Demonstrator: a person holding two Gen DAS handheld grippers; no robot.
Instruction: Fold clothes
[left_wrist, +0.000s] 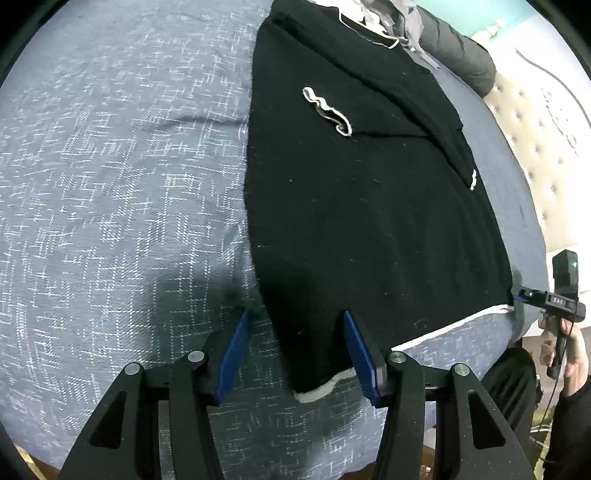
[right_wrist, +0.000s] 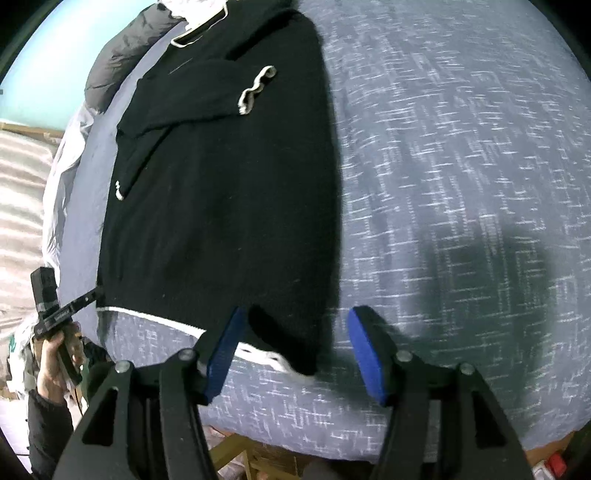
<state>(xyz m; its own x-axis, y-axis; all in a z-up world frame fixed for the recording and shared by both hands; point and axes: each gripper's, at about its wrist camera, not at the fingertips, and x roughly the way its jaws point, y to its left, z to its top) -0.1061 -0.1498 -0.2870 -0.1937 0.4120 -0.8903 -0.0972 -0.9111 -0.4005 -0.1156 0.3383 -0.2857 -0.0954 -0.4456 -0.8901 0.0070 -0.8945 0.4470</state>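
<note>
A black sweater (left_wrist: 369, 192) with white trim lies flat on the blue-grey bedspread (left_wrist: 110, 184), both sleeves folded across its body. It also shows in the right wrist view (right_wrist: 221, 184). My left gripper (left_wrist: 295, 325) is open, its blue pads astride the sweater's near left hem corner (left_wrist: 314, 391). My right gripper (right_wrist: 295, 325) is open, astride the near right hem corner (right_wrist: 295, 365). Each gripper shows in the other's view, the right one (left_wrist: 524, 295) and the left one (right_wrist: 90, 293), at the hem's ends.
A dark puffy jacket (left_wrist: 458, 51) and grey clothes (left_wrist: 399, 18) lie beyond the sweater's collar. A tufted cream headboard (left_wrist: 535, 147) stands on one side. The bed's near edge runs just below both grippers, with wood (right_wrist: 236, 454) beneath.
</note>
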